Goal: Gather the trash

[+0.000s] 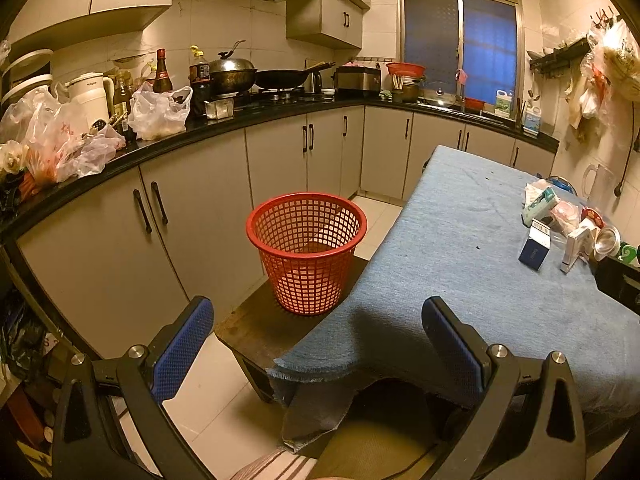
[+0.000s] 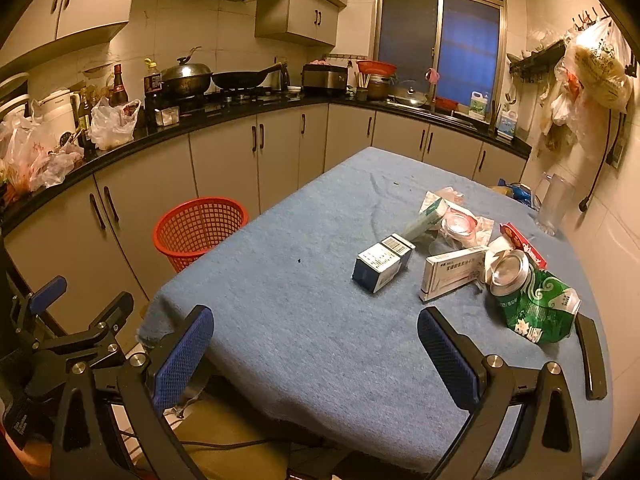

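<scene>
Trash lies in a loose cluster on the far right part of the blue-clothed counter (image 2: 304, 320): a crushed green can (image 2: 534, 300) nearest the right gripper, a white medicine box (image 2: 452, 274) touching the can's silvery end, a dark blue box (image 2: 382, 264) just left of that, a long white-and-green carton (image 2: 426, 220) behind it, a crumpled pink wrapper (image 2: 464, 226) and a red packet (image 2: 524, 246) behind the can. The right gripper (image 2: 316, 354) hovers over the near edge of the counter with its jaws spread wide and nothing between the blue pads, the can just beyond its right finger. The left gripper (image 1: 318, 342) is also spread wide and holds nothing; it hangs over the near left corner of the counter, facing a red mesh basket (image 1: 306, 254) that stands upright on a low dark stool (image 1: 260, 328) beside the counter's left edge, in front of grey cabinet doors (image 1: 120, 248). Nothing can be seen inside the basket through its mesh. In the left wrist view the same trash shows at the far right edge, well apart from the basket. Behind, a black kitchen worktop (image 1: 224, 126) carries plastic bags, bottles, a white kettle and two woks on a stove, and a clear jug (image 2: 554, 204) stands at the counter's far right by the wall.
</scene>
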{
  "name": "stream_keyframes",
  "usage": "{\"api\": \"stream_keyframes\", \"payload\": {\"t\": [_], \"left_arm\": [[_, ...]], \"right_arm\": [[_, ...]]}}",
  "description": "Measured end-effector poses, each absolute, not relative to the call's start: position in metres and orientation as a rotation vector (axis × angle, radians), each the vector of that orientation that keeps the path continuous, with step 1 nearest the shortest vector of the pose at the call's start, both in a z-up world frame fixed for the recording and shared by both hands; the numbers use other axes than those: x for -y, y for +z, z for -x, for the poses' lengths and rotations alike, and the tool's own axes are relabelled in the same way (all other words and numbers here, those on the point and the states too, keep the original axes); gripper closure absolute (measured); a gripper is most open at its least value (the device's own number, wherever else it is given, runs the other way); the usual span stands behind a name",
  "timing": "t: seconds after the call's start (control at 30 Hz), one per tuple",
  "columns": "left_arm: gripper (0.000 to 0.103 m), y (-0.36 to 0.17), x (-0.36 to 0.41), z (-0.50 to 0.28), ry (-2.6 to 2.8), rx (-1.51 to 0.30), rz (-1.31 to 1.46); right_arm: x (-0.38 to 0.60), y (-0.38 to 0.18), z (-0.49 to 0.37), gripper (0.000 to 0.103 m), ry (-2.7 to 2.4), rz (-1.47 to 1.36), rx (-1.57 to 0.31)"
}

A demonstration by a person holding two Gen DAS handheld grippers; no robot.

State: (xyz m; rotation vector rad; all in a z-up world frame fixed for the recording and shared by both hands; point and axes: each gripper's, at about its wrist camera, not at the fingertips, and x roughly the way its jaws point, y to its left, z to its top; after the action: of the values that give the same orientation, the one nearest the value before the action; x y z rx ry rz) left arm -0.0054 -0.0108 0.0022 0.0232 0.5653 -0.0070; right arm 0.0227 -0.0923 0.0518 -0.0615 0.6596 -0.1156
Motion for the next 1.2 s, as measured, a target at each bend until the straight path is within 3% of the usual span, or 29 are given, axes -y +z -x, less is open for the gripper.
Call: {"api": "stream_keyframes", "payload": {"t": [1.2], "left_arm": [[0.0, 0.005, 0.021, 0.009, -0.024, -0.539, -0.038]], "right_arm": [[0.103, 0.046, -0.022, 0.0, -0.131, 0.033, -0.68]]}}
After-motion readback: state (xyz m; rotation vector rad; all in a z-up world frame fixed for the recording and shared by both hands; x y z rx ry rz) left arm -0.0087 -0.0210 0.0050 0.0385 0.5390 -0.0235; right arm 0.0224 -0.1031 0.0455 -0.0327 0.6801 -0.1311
